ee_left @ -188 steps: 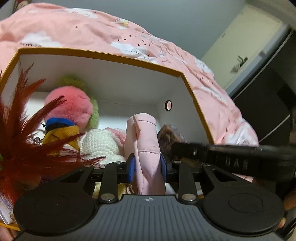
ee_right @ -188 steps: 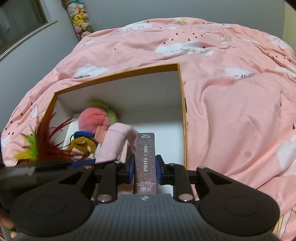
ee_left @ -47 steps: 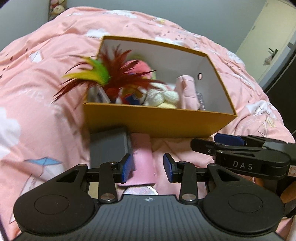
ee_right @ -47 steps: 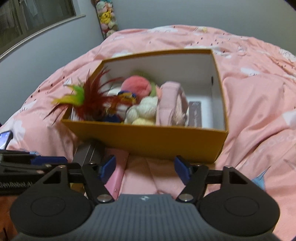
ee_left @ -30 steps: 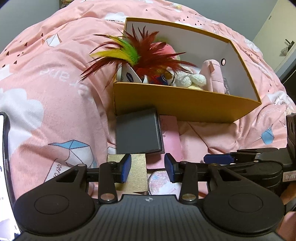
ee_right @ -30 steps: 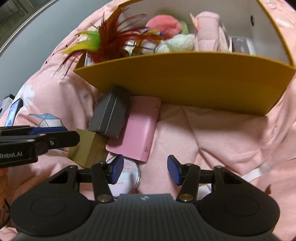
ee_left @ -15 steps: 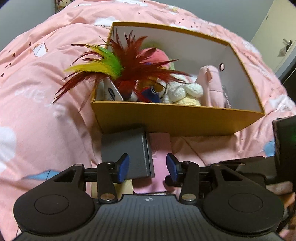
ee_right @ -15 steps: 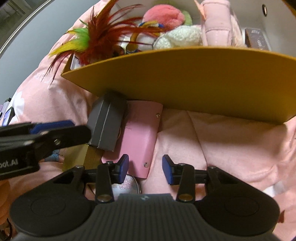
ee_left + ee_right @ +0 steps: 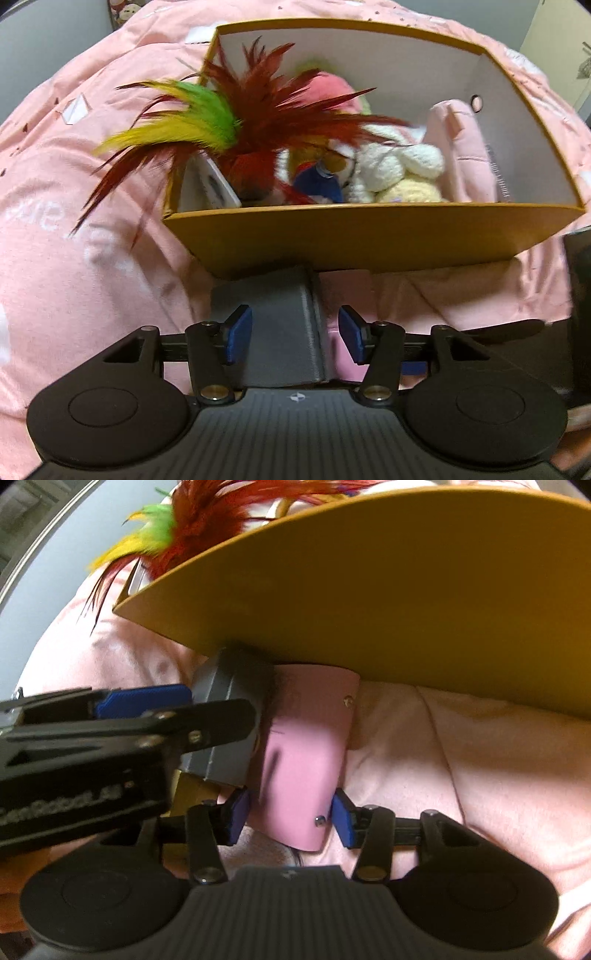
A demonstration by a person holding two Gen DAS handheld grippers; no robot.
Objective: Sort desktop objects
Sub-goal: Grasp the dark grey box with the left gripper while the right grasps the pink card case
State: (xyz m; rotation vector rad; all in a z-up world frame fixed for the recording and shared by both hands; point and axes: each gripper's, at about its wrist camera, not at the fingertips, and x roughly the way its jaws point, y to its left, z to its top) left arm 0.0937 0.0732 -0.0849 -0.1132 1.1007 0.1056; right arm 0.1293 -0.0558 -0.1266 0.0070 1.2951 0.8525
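Both grippers have dropped from the orange box (image 9: pixel 369 236) to the things left on the bed (image 9: pixel 55 277) before it, so two more pickups look close. The left gripper (image 9: pixel 293 338) is spreading its fingers astride the grey case (image 9: pixel 280 332), not gripping. The right gripper (image 9: pixel 290 818) is widening around the pink card holder (image 9: pixel 306 753), pads just clear.

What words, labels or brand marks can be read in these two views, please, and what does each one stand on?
"GenRobot.AI", blurred and partly cut off: on the side of the left tool, seen in the right wrist view.
White lettering on the pink bedcover: only fragments, not readable.
Small print on the card in the orange box: too blurred to read.
Vertical print on the dark item by the box's right wall: too blurred to read.
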